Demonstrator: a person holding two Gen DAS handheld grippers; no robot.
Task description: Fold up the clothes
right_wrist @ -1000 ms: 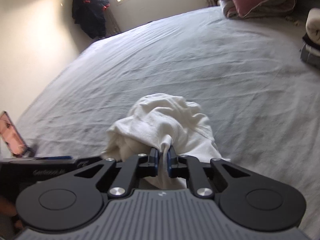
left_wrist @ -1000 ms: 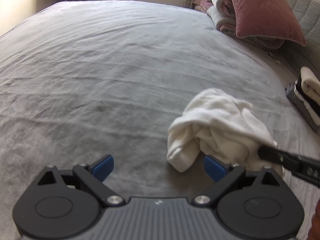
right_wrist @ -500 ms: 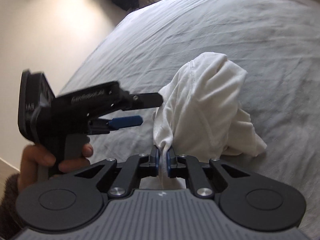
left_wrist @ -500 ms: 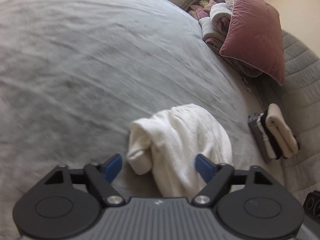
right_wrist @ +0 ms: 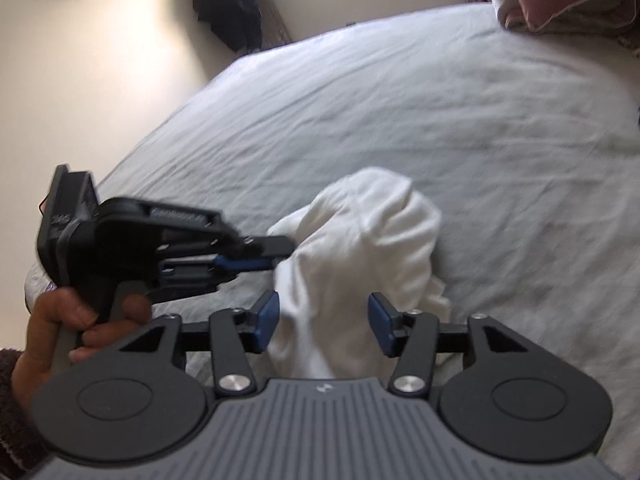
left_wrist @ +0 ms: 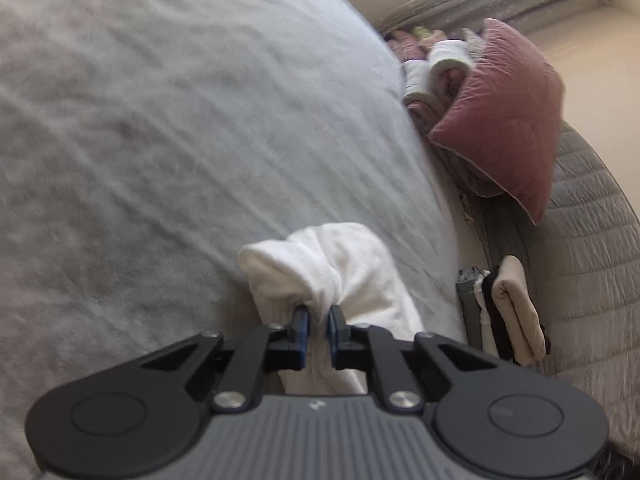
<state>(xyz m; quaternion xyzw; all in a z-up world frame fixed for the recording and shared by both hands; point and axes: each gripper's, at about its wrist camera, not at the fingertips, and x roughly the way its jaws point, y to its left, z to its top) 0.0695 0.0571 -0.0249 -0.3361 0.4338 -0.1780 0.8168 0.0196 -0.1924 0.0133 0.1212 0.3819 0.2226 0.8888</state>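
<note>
Your left gripper [left_wrist: 316,326] has its blue-padded fingers [left_wrist: 301,326] pinching a fold of the crumpled white cotton garment [left_wrist: 336,280], which is bunched in a heap on the grey bed cover [left_wrist: 180,120]. Your right gripper [right_wrist: 323,322] sits with its fingers [right_wrist: 267,320] spread wide on either side of the garment's near end, gripping nothing. Your left hand [right_wrist: 68,328] wraps the left gripper's handle, left of the garment. Beyond the garment, at the head of the bed, a dusty-pink cushion [left_wrist: 504,116] leans on rolled blankets [left_wrist: 432,68], with a stack of folded clothes [left_wrist: 504,312] nearer.
</note>
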